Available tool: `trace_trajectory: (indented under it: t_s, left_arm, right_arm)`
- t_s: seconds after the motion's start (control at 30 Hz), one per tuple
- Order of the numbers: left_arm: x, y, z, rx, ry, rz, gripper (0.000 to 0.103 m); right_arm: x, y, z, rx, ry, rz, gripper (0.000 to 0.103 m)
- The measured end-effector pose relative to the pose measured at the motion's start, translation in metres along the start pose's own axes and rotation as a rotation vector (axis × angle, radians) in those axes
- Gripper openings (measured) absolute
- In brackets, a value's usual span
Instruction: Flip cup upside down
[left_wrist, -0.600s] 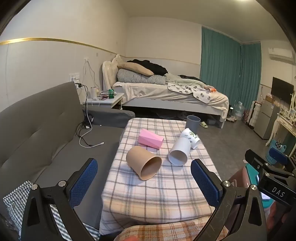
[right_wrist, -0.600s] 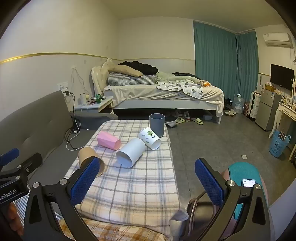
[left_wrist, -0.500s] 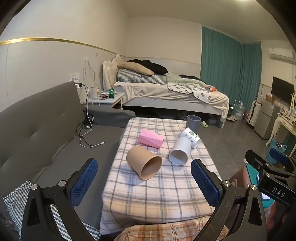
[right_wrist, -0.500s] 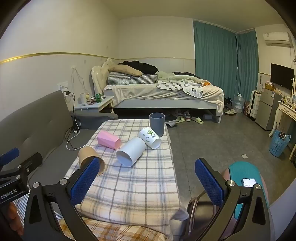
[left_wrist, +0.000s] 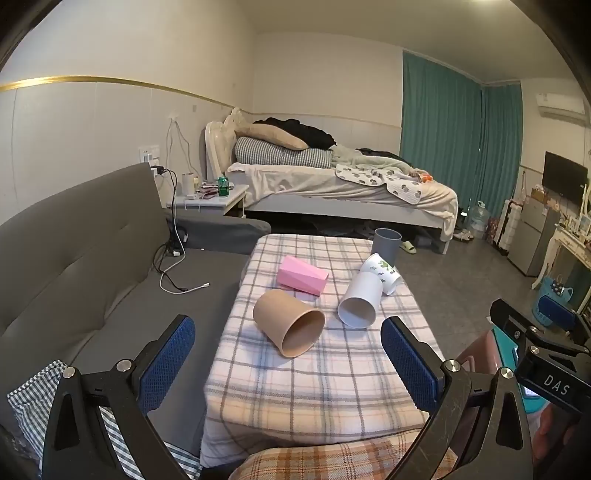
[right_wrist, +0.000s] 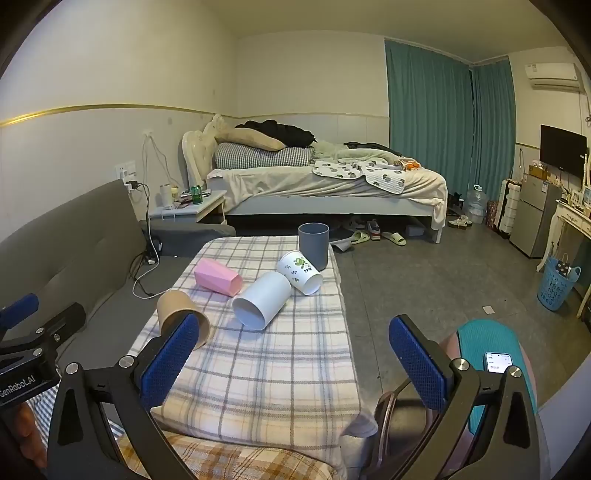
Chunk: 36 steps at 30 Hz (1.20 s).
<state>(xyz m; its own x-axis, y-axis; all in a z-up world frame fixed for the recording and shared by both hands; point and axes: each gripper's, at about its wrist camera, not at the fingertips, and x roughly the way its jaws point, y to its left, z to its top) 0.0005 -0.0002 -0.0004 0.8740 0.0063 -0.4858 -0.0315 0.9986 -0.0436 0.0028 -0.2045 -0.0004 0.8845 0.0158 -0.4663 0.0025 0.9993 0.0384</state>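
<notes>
Jaws spread wide — brown cup (left_wrist: 289, 322) lies sideways ahead, between them, untouched.

Right wrist view: brown cup (right_wrist: 177, 314) partly hidden behind near blue finger pad (right_wrist: 166, 360). Phone (right_wrist: 498, 362) screen text too small to read. Nightstand (left_wrist: 207, 201) clutter indistinct.

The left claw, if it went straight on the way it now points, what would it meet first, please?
Probably the brown cup, lying on its side on the checked table with its mouth toward the open left claw. Depth is hard to judge; it could pass just above.
</notes>
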Motion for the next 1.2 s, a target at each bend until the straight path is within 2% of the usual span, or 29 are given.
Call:
trace_trajectory:
  t_s: [1.2]
  left_arm:
    - [0.007, 0.002, -0.005, 0.003, -0.002, -0.002, 0.103]
  right_arm:
    - [0.003, -0.001, -0.006, 0.009, 0.015, 0.002, 0.103]
